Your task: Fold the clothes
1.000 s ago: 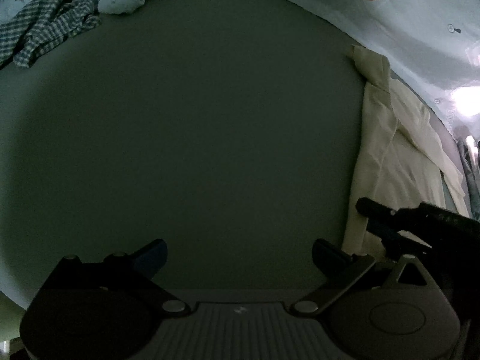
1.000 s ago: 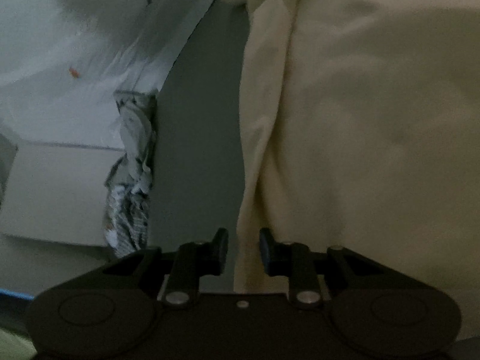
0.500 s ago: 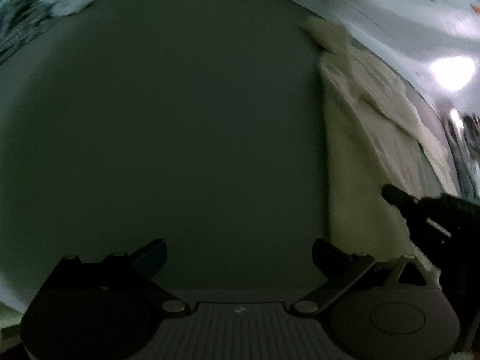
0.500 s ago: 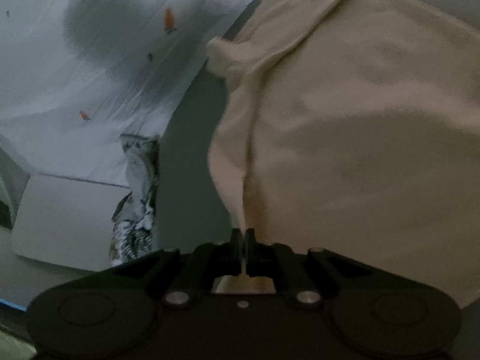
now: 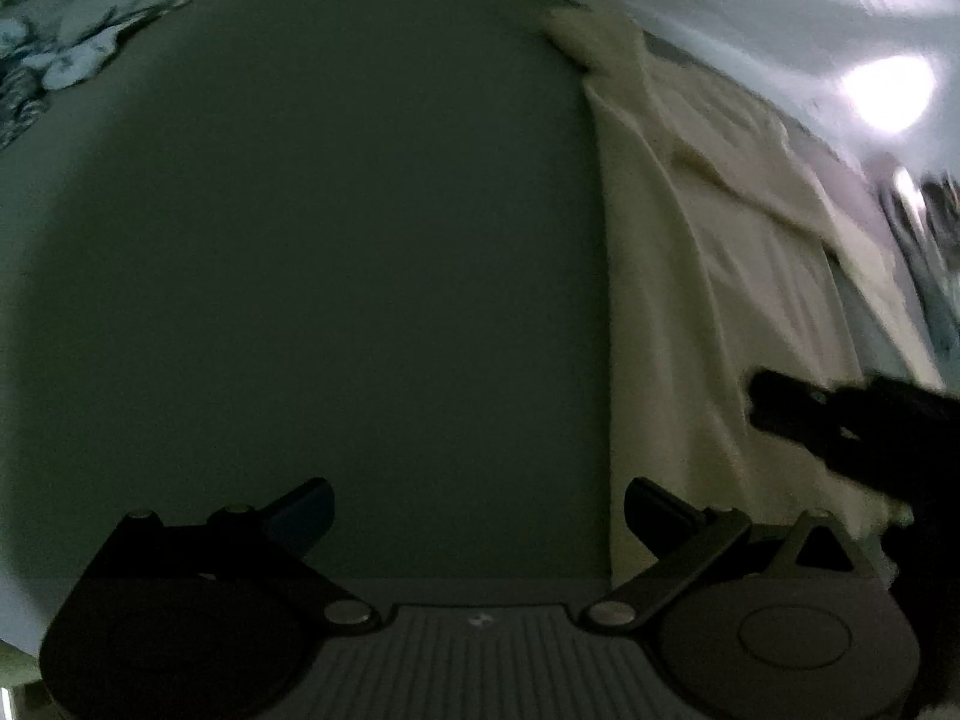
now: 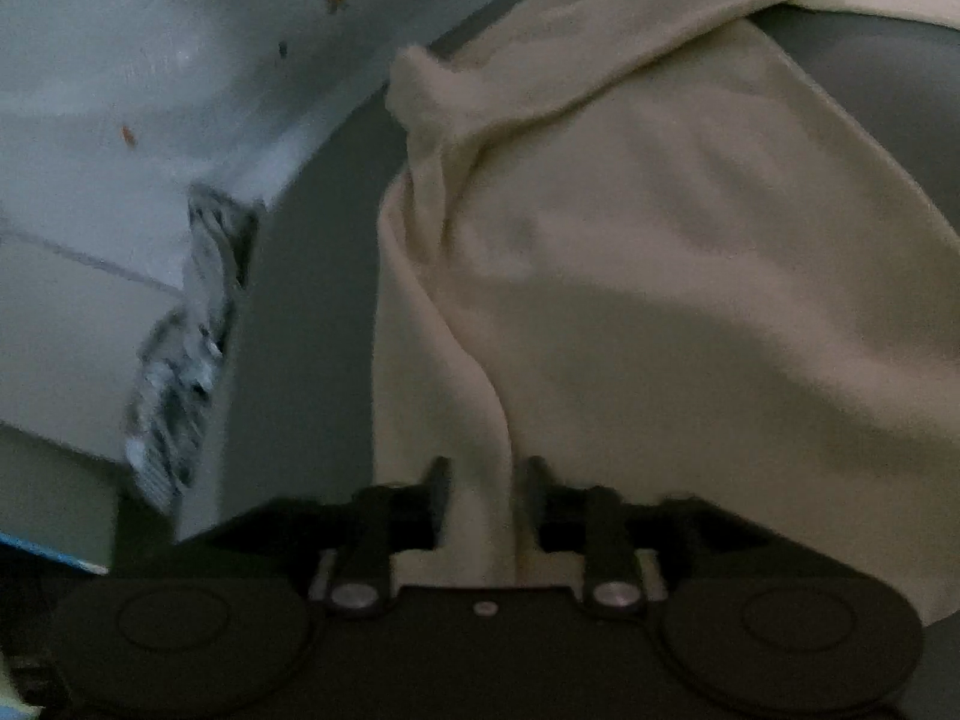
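Observation:
A cream garment [image 5: 708, 276] lies stretched on the dark grey surface [image 5: 312, 252], on the right of the left wrist view. My left gripper [image 5: 477, 501] is open and empty over the bare surface, its right finger at the garment's near edge. My right gripper [image 6: 480, 489] has its jaws a little apart with a fold of the cream garment [image 6: 660, 252] between them; the cloth drapes away from it. It also shows in the left wrist view [image 5: 840, 414] as a dark shape over the garment.
A light sheet with small orange carrot prints [image 6: 180, 60] borders the grey surface. A patterned grey-white cloth [image 6: 180, 360] lies along its edge. Crumpled clothes [image 5: 66, 42] lie at the far left in the left wrist view.
My right gripper shut on the garment's edge and raised it, and its jaws now stand slightly wider around the fold. The left gripper swung toward the garment, staying open.

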Tool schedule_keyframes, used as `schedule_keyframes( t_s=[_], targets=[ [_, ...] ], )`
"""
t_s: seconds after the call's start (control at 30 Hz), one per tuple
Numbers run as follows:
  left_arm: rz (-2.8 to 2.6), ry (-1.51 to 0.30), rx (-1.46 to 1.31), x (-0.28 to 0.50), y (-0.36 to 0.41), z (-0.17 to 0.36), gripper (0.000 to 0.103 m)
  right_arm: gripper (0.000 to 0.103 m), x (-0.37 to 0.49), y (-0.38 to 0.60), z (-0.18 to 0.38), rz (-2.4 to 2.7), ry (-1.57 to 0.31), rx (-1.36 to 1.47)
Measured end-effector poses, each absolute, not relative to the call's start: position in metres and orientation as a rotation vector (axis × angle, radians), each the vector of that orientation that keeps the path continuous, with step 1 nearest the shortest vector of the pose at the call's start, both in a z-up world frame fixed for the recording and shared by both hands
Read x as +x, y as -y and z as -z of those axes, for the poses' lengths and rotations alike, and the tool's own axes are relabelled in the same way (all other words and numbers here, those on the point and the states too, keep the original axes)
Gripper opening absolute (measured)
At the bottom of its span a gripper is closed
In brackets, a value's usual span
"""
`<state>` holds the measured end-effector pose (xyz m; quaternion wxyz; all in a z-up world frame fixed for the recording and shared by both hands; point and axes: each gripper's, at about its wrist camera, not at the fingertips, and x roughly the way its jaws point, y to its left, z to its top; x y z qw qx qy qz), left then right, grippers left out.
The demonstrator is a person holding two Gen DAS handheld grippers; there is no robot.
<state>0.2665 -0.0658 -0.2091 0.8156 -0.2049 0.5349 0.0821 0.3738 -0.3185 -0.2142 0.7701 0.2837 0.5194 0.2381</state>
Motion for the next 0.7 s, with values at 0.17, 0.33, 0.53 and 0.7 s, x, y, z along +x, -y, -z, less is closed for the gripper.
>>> schedule_keyframes(
  t_s=[0.17,0.33,0.53,0.7],
  targets=[
    [-0.228,-1.076,-0.525,0.293,0.044,0.203,0.102,0.035,0.388,0.358,0.201,-0.437,-1.039,0.713],
    [-0.217,-1.0,-0.554,0.338,0.028,0.19,0.101,0.035,0.413,0.411,0.19,-0.278,-0.933,0.737],
    [-0.163,-0.923,-0.549,0.426,0.015,0.183,0.087,0.04,0.455,0.47,0.178,-0.104,-0.835,0.711],
    [-0.103,-0.917,-0.519,0.511,0.008,0.192,0.072,0.04,0.504,0.515,0.177,0.049,-0.787,0.628]
  ],
)
